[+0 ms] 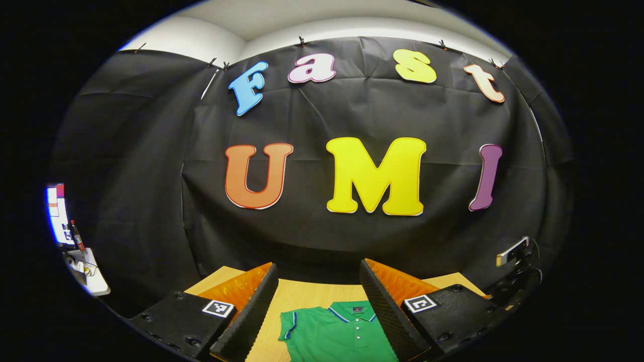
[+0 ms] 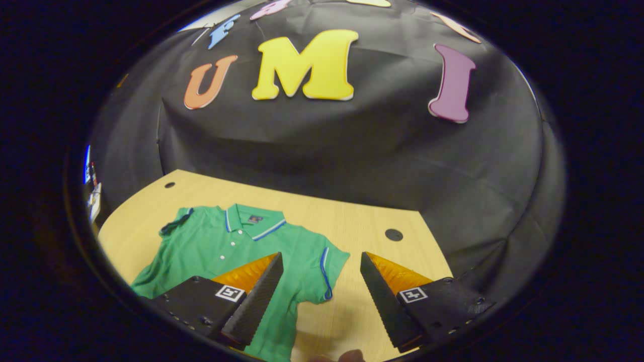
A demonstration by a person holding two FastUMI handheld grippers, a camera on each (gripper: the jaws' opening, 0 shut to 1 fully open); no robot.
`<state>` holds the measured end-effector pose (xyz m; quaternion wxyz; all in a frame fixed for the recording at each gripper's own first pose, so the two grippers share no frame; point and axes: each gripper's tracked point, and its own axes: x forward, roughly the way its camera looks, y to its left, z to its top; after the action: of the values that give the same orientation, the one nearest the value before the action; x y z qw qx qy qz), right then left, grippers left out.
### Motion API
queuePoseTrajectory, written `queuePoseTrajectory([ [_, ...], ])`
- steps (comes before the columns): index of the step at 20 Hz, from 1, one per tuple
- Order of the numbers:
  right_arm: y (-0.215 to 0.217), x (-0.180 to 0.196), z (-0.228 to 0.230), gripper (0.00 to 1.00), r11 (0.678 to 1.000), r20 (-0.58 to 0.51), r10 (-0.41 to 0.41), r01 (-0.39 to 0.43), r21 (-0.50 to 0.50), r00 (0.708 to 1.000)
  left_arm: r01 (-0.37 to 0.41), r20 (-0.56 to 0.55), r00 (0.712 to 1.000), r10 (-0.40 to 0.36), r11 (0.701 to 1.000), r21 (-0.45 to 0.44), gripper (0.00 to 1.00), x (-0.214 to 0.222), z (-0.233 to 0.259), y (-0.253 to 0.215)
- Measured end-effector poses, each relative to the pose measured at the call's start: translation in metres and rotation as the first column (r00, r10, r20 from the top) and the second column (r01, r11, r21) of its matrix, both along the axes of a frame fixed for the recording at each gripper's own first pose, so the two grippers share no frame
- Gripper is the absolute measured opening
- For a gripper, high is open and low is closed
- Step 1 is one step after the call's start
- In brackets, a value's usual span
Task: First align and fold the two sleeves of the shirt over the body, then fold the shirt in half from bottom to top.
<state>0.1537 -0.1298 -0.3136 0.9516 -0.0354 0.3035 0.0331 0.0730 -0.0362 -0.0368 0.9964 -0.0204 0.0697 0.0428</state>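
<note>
Shirt (image 2: 221,251) flat, unfolded. Right gripper (image 2: 322,296) spread above its near sleeve (image 2: 324,274); left gripper (image 1: 319,311) spread, further back.

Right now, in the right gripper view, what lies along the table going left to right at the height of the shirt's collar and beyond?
Small hole in the table → shirt's left-hand sleeve → collar → sleeve with the blue stripe → dark round hole → black cloth wall.
</note>
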Motion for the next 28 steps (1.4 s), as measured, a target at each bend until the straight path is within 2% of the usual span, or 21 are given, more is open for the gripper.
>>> queuePoseTrajectory([
  [5, -0.017, 0.022, -0.069, 0.95, 0.999, -0.129, -0.037, 0.037, -0.004, 0.991, -0.035, -0.024, 0.999, 0.035, 0.999, 0.01, 1.0, 0.007, -0.01, 0.008],
  [9, -0.018, 0.021, -0.113, 0.95, 0.999, -0.239, -0.036, 0.04, 0.01, 0.97, -0.037, -0.057, 0.998, 0.038, 0.999, 0.016, 1.0, 0.013, -0.02, 0.006],
  [11, -0.017, 0.021, -0.123, 0.8, 0.999, -0.275, -0.041, 0.048, 0.02, 0.961, -0.033, -0.056, 0.998, 0.034, 0.999, 0.025, 1.0, 0.014, -0.021, 0.007],
  [12, -0.014, 0.019, -0.127, 0.65, 0.998, -0.293, -0.046, 0.059, 0.035, 0.955, -0.032, -0.057, 0.998, 0.033, 0.999, 0.025, 1.0, 0.014, -0.022, 0.007],
  [14, -0.014, 0.017, -0.133, 0.45, 0.995, -0.323, -0.061, 0.081, 0.051, 0.944, -0.032, -0.062, 0.998, 0.033, 0.999, 0.021, 1.0, 0.016, -0.024, 0.008],
  [15, -0.01, 0.017, -0.131, 0.39, 0.994, -0.326, -0.05, 0.078, 0.074, 0.944, -0.032, -0.064, 0.997, 0.033, 0.999, 0.018, 1.0, 0.016, -0.024, 0.007],
  [17, -0.016, 0.022, -0.126, 0.16, 0.995, -0.304, -0.08, 0.097, 0.039, 0.949, -0.034, -0.065, 0.997, 0.035, 0.999, 0.025, 1.0, 0.016, -0.024, 0.009],
  [18, -0.012, 0.023, -0.124, 0.01, 0.994, -0.305, -0.07, 0.093, 0.059, 0.95, -0.036, -0.061, 0.997, 0.037, 0.999, 0.026, 1.0, 0.016, -0.023, 0.011],
  [20, -0.006, 0.021, -0.122, 0.0, 0.992, -0.33, -0.058, 0.091, 0.084, 0.942, -0.036, -0.054, 0.998, 0.037, 0.999, 0.009, 1.0, 0.015, -0.024, 0.012],
  [24, 0.008, 0.04, -0.074, 0.0, 0.988, -0.256, -0.06, 0.094, 0.125, 0.965, -0.054, -0.071, 0.996, 0.054, 0.999, -0.002, 1.0, 0.008, -0.027, 0.021],
  [28, 0.05, 0.057, -0.039, 0.0, 0.983, -0.21, -0.026, 0.063, 0.17, 0.977, -0.089, -0.067, 0.994, 0.088, 0.996, -0.002, 1.0, 0.001, -0.025, 0.039],
])
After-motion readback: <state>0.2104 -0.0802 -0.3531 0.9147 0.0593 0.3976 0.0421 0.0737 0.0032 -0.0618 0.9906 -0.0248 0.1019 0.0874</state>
